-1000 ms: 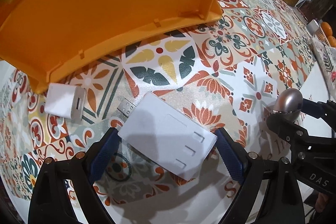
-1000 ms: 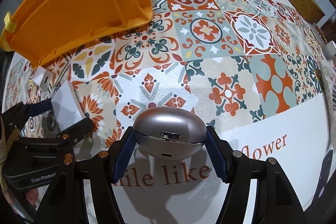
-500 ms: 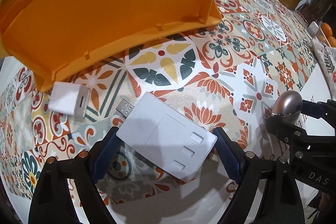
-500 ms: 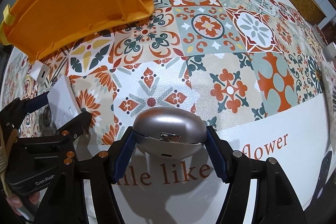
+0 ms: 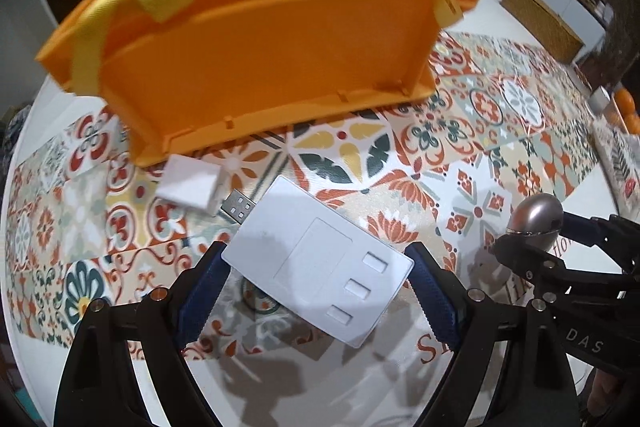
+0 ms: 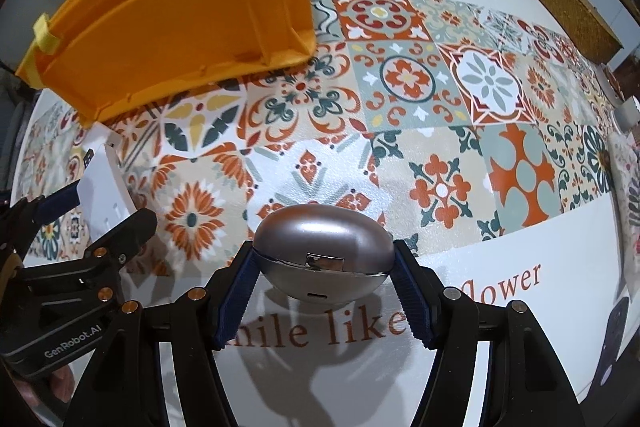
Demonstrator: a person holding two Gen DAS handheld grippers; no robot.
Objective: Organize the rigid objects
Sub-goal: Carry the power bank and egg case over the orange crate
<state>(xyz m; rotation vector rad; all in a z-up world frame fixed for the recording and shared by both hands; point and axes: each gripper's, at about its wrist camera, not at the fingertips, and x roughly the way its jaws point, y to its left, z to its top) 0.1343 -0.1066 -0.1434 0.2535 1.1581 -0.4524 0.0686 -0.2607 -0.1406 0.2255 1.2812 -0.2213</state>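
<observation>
Orange bin point(image 5: 260, 67) stands ahead and left of us; our left gripper point(image 5: 320, 283), nearer it, pinches the white hub point(image 5: 316, 263), long axis pointing binward, while our right gripper point(image 6: 324, 267) pinches the silver case point(image 6: 324, 247).

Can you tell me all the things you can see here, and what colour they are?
orange basket: one, orange with yellow straps, standing at the far left of the table.
white hub: one, white with a USB plug, held off the table.
white cube: one, white, on the table just in front of the basket.
silver case: one, silver, egg-shaped, held.
table: one, white with patterned tiles and red lettering.
left gripper: one, black with blue pads, clamped on the hub.
right gripper: one, black with blue pads, clamped on the case.
</observation>
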